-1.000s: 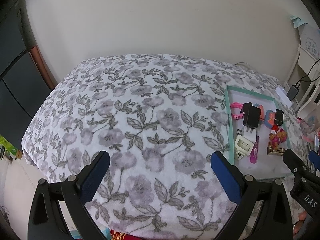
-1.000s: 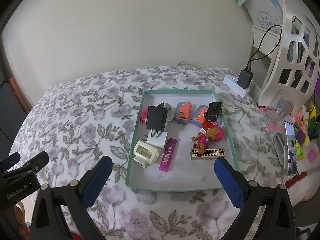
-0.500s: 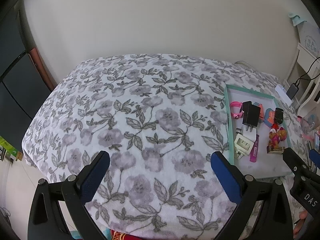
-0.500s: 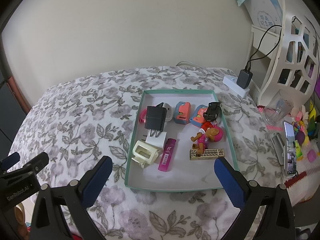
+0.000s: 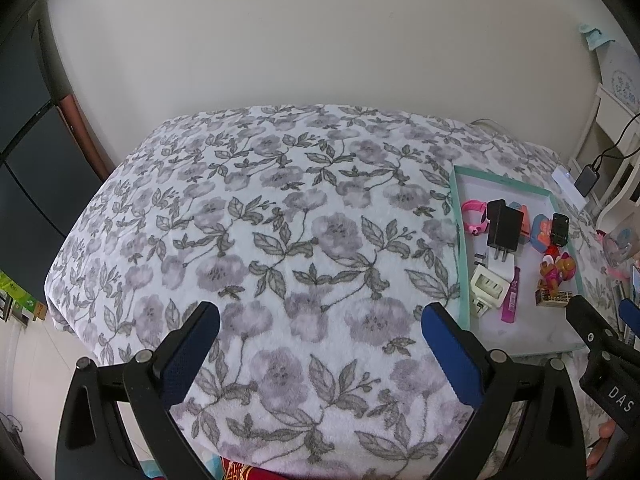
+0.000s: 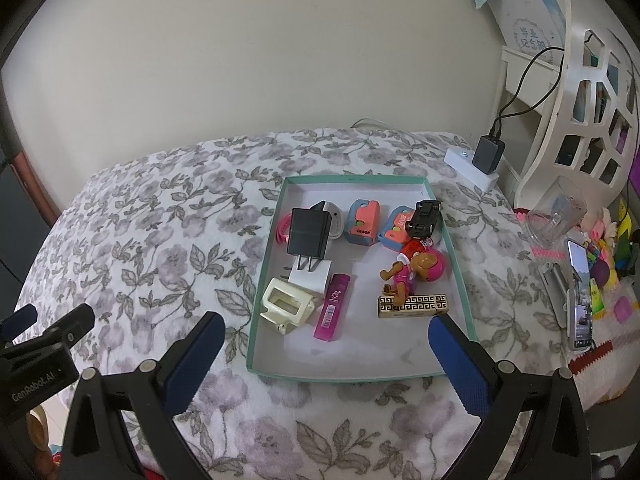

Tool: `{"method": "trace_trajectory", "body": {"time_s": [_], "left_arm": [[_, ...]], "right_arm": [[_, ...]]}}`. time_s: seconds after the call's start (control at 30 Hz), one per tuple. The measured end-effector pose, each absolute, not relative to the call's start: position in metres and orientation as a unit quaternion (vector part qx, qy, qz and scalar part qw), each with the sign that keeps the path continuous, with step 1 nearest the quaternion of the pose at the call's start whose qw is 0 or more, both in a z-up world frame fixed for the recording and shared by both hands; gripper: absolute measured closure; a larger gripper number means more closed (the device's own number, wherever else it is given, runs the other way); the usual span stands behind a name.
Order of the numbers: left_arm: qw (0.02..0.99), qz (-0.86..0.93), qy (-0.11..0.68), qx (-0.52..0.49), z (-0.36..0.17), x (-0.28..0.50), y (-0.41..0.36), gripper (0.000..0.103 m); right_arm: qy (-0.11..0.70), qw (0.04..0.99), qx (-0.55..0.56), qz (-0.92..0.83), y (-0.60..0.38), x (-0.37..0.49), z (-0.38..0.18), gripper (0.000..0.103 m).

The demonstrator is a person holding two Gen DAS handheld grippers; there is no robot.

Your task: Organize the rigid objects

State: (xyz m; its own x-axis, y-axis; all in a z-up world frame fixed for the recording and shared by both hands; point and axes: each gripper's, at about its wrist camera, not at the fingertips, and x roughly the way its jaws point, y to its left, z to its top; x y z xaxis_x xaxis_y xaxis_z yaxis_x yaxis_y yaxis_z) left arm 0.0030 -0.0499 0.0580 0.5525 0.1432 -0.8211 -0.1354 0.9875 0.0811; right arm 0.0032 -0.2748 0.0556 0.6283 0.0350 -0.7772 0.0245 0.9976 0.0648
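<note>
Phone (image 6: 579, 292), perhaps, beside tray (image 6: 267, 280).

A home bedroom: a floral blanket (image 5: 280, 240) covers the bed, a white shelf (image 6: 580, 92) beside it

Shallow teal-rimmed tray (image 6: 262, 280) with white floor, lying flat on the flowered bed (image 6: 160, 248) toward its right edge. Black charger (image 6: 309, 234) near the tray's left wall, prongs pointing to the near edge, resting on a white plug block (image 6: 316, 276). Pink band (image 6: 283, 229) just beside the left wall. Cream buckle-like piece (image 6: 286, 305) at the near left, magenta lighter (image 6: 334, 306) just beside it. Two coral-and-blue cases (image 6: 363, 222) toward the far edge, black toy car (image 6: 426, 218) against the right wall. Doll in pink (image 6: 416, 270) lying on its side, feet on a gold patterned box (image 6: 412, 306).
</note>
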Motion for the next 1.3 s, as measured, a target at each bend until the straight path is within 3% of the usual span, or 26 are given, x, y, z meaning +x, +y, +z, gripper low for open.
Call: {"method": "trace_trajectory", "body": {"time_s": [1.3], "left_arm": [[0.876, 0.081, 0.475, -0.005, 0.0574, 0.0048, -0.0479, 0.002]], "right_arm": [[0.432, 0.901, 0.034, 0.004, -0.2754, 0.0040, 0.0549, 0.000]]}}
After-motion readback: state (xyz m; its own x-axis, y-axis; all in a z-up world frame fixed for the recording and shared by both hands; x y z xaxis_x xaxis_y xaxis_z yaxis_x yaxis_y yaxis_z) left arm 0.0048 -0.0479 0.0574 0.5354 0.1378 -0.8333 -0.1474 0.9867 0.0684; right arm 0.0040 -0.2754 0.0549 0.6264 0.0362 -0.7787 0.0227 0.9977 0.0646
